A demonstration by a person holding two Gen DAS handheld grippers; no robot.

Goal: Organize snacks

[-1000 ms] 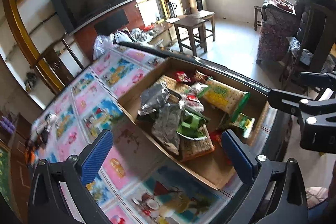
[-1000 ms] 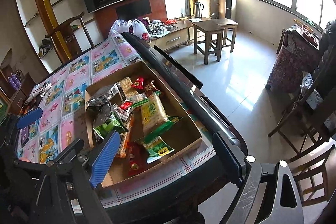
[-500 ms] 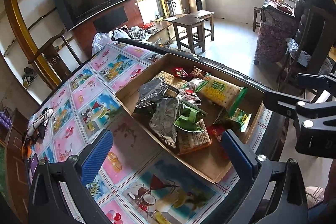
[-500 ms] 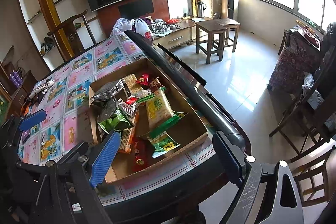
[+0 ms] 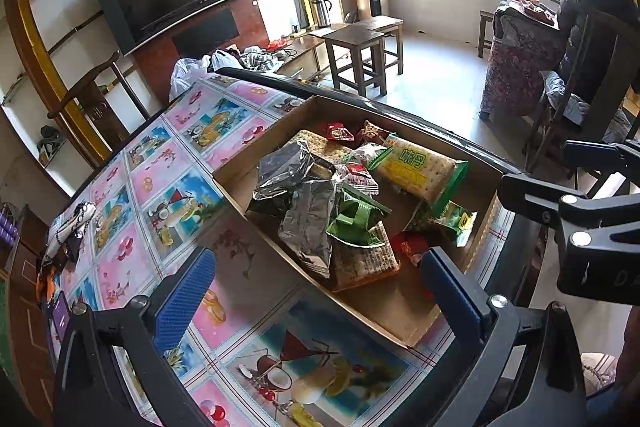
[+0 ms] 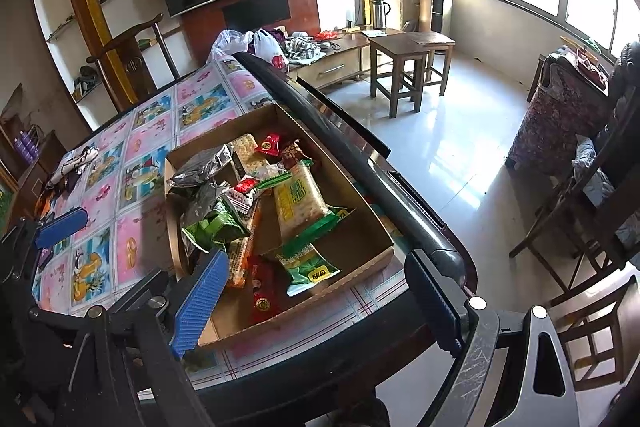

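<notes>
1. The cardboard box (image 6: 372, 227) sits on the counter (image 5: 168, 187), near its edge.
2. Snacks lie mixed inside it: a cracker pack (image 6: 300, 199), silver bags (image 5: 308, 227) and a green packet (image 5: 356, 219).
3. The left claw (image 5: 316, 287) is spread wide and holds nothing.
4. The right claw (image 6: 316, 291) is also spread wide above the box and holds nothing.
</notes>
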